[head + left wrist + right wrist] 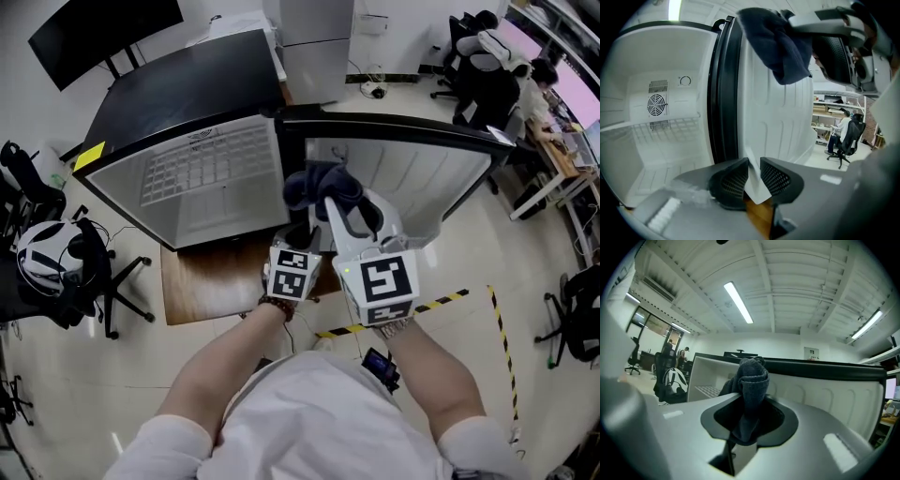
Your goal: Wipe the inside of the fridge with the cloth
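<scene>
The small black fridge [178, 89] stands on a low wooden stand with its white inside [211, 178] facing me and its door [403, 164] swung out to the right. My right gripper [330, 202] is shut on a dark blue cloth [323, 186], held in front of the door's hinge side. The cloth [750, 385] bunches up between the right gripper's [747, 420] jaws. Lower down, my left gripper [753, 176] is shut on the thin white lower edge of the door [778, 112]. The cloth [778, 42] hangs above it. A wire shelf [661, 129] and a fan grille sit inside.
The wooden stand [216, 277] juts out below the fridge. An office chair with a black-and-white helmet [47, 258] stands at the left. Black-and-yellow tape [450, 300] marks the floor at the right. A person sits at a desk [497, 66] at the far right.
</scene>
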